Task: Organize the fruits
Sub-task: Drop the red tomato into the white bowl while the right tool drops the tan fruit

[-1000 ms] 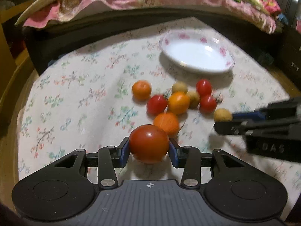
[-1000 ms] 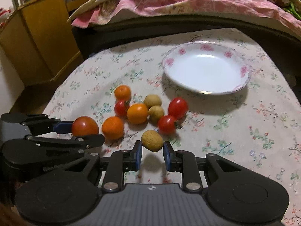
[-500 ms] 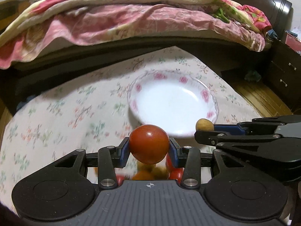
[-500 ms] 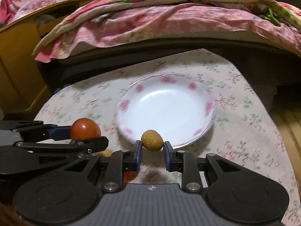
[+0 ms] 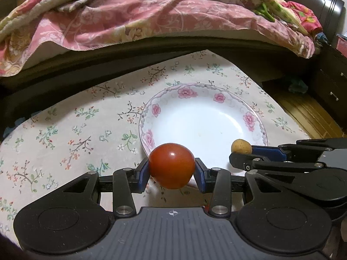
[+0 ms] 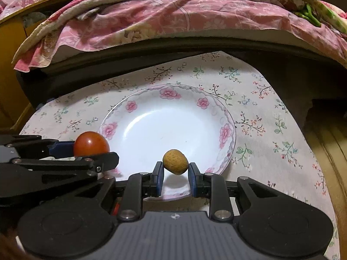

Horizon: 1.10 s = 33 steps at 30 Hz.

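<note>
On the floral-clothed counter [image 5: 65,130] the empty plate [image 6: 225,134] waits below left tongs [image 5: 171,171] clamped on a tomato [image 5: 171,165] and right tongs [image 6: 175,170] clamped on a small yellow fruit [image 6: 175,161]; next, probably lower and release.

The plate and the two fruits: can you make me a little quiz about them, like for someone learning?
1. True or false: the plate already has fruit lying in it.
2. Which gripper holds the red tomato? A) left gripper B) right gripper
3. Fill in: the small yellow-brown fruit sits between the right gripper's ____.

Key: 1. False, the plate is bare inside; both fruits are held above its near edge. 2. A. 3. fingers.
</note>
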Available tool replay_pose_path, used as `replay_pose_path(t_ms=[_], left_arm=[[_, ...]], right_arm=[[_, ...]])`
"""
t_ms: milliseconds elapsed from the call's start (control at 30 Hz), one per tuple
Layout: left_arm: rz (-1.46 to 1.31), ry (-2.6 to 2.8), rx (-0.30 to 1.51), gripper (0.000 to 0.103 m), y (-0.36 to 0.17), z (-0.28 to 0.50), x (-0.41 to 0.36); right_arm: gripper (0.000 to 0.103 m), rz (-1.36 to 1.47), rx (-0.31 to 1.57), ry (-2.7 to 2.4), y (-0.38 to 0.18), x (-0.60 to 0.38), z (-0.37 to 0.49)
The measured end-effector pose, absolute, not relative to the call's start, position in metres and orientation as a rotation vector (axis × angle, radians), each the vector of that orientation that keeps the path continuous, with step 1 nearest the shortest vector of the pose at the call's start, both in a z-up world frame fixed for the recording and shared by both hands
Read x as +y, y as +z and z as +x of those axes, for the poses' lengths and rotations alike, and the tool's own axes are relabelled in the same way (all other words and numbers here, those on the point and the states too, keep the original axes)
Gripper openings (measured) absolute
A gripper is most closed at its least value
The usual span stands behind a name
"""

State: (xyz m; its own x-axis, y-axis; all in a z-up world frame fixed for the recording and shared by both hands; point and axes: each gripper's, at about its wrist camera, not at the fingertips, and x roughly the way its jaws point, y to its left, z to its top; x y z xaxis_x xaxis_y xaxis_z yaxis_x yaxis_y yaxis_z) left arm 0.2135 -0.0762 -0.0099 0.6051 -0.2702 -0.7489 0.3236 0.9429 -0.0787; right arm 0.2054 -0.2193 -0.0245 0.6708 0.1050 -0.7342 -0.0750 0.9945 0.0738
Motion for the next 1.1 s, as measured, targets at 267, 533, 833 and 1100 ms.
replay_pose_path(t_ms=[267,533,833,1100], left_arm=[[0.086,-0.338,0.848,0.051,-0.011,0.215,-0.081],[0.096,-0.337,0.833,0.063,-0.006,0.211,-0.080],[0.088,-0.317,0.828,0.068,-0.001,0.208,-0.068],[0.090,-0.304,0.812,0.071,0.008,0.198,-0.054]], right_arm=[[0.029,0.027,0.832,0.091,-0.026,-0.222,0.209],[0.031,0.049,0.795,0.072,-0.018,-0.228,0.207],[0.033,0.057,0.791,0.063,-0.013,-0.231,0.205],[0.033,0.065,0.787,0.084,-0.008,-0.226,0.197]])
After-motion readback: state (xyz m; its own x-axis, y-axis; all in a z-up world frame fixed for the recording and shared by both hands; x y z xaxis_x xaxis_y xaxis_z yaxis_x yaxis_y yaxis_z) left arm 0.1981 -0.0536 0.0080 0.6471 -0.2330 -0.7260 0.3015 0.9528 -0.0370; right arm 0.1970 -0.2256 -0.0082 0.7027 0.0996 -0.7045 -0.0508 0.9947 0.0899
